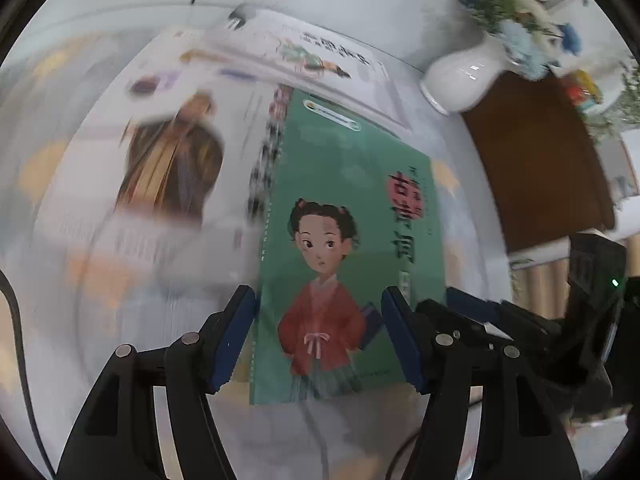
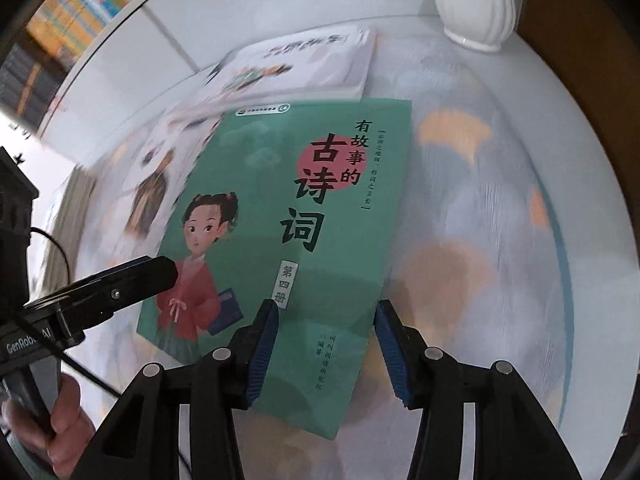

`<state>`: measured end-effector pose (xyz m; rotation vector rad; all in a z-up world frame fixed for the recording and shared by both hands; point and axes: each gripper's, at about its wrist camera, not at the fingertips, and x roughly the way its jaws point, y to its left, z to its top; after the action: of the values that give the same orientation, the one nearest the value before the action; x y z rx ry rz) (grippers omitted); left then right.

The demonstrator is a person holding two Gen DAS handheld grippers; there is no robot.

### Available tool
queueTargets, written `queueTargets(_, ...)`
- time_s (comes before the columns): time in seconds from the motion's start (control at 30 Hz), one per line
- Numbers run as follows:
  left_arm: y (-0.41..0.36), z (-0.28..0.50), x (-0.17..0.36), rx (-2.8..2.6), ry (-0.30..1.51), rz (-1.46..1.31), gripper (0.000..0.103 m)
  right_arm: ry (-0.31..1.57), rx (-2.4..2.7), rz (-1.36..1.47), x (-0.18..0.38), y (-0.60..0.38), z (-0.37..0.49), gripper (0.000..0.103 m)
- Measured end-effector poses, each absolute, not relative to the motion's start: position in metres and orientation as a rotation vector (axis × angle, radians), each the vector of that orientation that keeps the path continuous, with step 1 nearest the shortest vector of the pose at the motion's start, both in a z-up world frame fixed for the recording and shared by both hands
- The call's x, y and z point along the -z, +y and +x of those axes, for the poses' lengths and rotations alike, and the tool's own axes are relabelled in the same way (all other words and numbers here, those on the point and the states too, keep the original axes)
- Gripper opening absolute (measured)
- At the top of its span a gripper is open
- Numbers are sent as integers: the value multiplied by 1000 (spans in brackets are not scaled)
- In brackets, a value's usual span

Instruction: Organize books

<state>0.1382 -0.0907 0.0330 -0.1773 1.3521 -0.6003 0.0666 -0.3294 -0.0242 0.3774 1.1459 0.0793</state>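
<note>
Here a round white table (image 2: 500, 200) carries a green book (image 2: 304, 208), a vase (image 2: 476, 4).

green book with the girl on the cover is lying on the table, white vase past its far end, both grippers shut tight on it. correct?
Not quite. Neither gripper is shut on the green book. The left gripper and the right gripper both stand open over its cover, pads clear of it, as each wrist view shows. The rest holds: the book lies flat on the table, white vase beyond its far end.

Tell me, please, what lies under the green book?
The green book overlaps a pale book with a robed figure and a white book; whatever lies beneath its middle is covered.
</note>
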Motion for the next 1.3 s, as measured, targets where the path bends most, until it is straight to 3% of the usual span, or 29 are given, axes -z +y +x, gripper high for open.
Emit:
queueTargets(0.27,15,4,-20,494,1445,-321,60,1199,-326,352,37,-261,-30,51)
queueTargets(0.33,35,-12,-13,468,1446,-390,39,1233,-369,374,51,-250,-44,49)
queueTargets(0.4,50,-20,-11,438,1442,-458,31,1220,-367,368,50,-245,-57,46)
queueTargets(0.43,54,-23,-10,426,1436,-484,31,1220,-363,361,49,-244,-60,40)
queueTargets(0.5,52,-26,-6,433,1433,-496,31,1205,-332,328,46,-245,-71,38)
queueTargets(0.57,46,-31,-7,442,1421,-474,31,1193,-271,281,49,-243,-74,25)
queueTargets(0.73,45,-29,-8,456,1402,-540,33,1177,-289,371,60,-248,-92,26)
queueTargets(0.87,57,-36,-17,701,1353,-949,34,1182,-331,501,64,-268,-94,26)
queueTargets(0.97,42,-36,-16,640,1357,-870,38,1188,-377,661,75,-284,-95,26)
queueTargets(1.07,25,-37,-6,480,1395,-679,29,1188,-396,747,81,-295,-97,26)
queueTargets(1.13,13,-37,-6,439,1404,-545,18,1189,-398,770,82,-297,-97,26)
queueTargets(1.3,9,-30,-3,535,1429,-776,17,1220,-390,836,82,-310,-100,26)
